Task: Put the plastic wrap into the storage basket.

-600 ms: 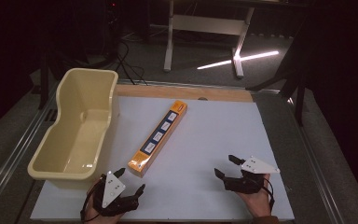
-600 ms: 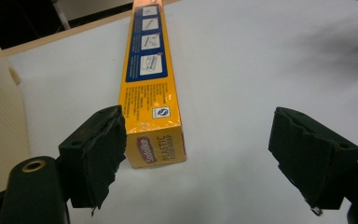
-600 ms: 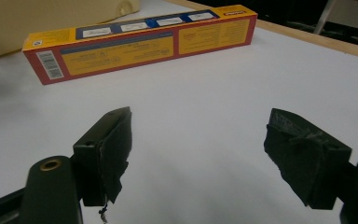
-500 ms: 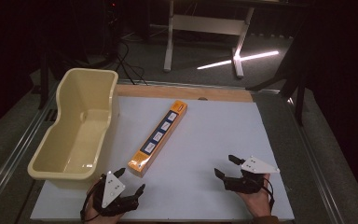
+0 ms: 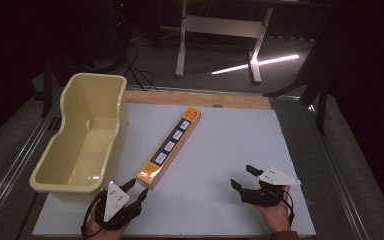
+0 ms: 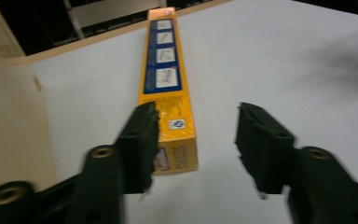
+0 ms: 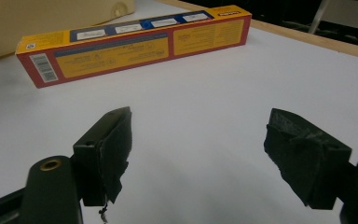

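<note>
A long orange box [image 5: 171,147] with a blue label strip lies diagonally on the white table top, its near end toward the front left. My left gripper [image 5: 135,189] stands open just short of that near end; in the left gripper view the box [image 6: 169,93] runs away from between the jaws, its end close to the left jaw. My right gripper [image 5: 243,178] is open at the front right, well apart from the box. The right gripper view has the box [image 7: 135,43] lying across the far side, nothing between the jaws.
A cream plastic tub [image 5: 64,150], with nothing inside, stands at the left of the table beside the box. The white sheet [image 5: 230,145] has a wooden strip [image 5: 200,99] along its far edge. Beyond it are table legs and cables on a dark floor.
The left gripper has edged slightly forward toward the box's near end. The right gripper and the box stay where they were.
</note>
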